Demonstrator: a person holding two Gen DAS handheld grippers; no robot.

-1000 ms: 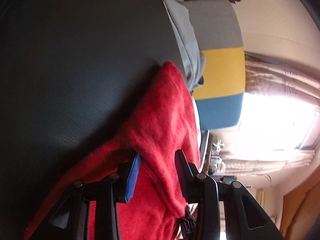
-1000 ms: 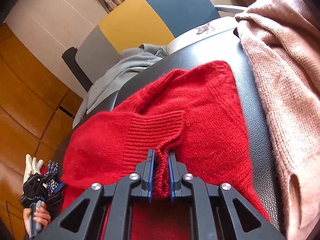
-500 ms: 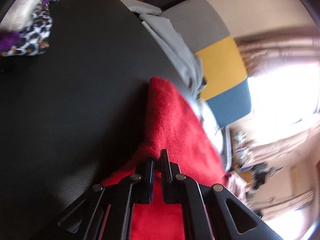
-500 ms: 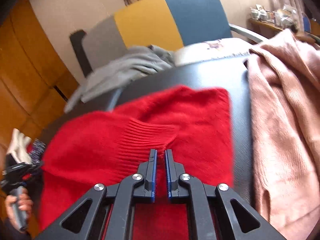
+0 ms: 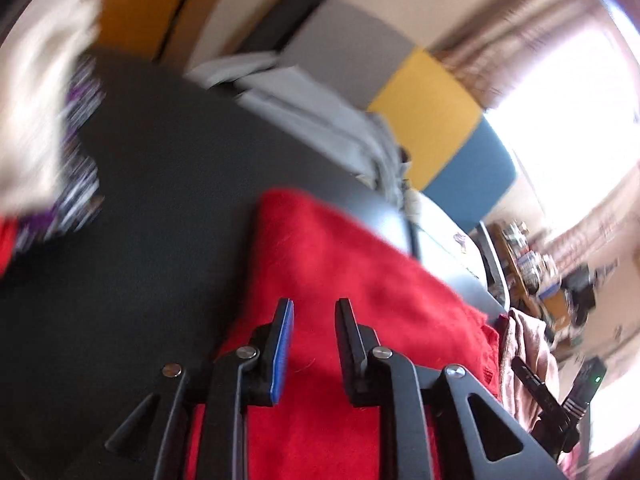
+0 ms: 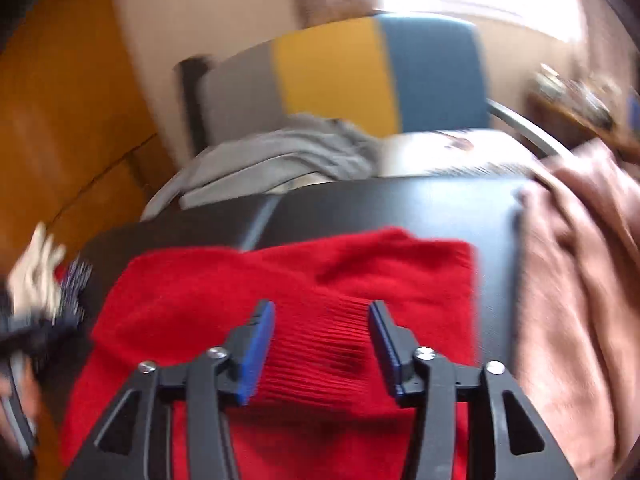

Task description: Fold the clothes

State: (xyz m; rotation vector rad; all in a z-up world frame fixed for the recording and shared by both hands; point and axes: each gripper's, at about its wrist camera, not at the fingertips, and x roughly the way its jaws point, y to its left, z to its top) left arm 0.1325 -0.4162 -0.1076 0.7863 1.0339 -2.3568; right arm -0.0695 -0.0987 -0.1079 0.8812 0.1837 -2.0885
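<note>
A red sweater lies spread on the black worktop, its folded body covering the near middle of the surface. A ribbed cuff rests on top of the body of the garment.

The right gripper hangs over that cuff; its jaws are opening and stand apart on either side of the ribbing, the blue pads not pressing on it. The left gripper is over the near left part of the sweater, its jaws also opening, with a narrow gap between them and only the red knit showing behind the gap; nothing is pinched.

To the right of the sweater a pink knit garment is heaped on the worktop, its edge close beside the red one. Past the far edge stands a chair with a grey, yellow and blue back, and a grey garment is draped over its seat. At the left edge a blurred, white-gloved hand shows.
</note>
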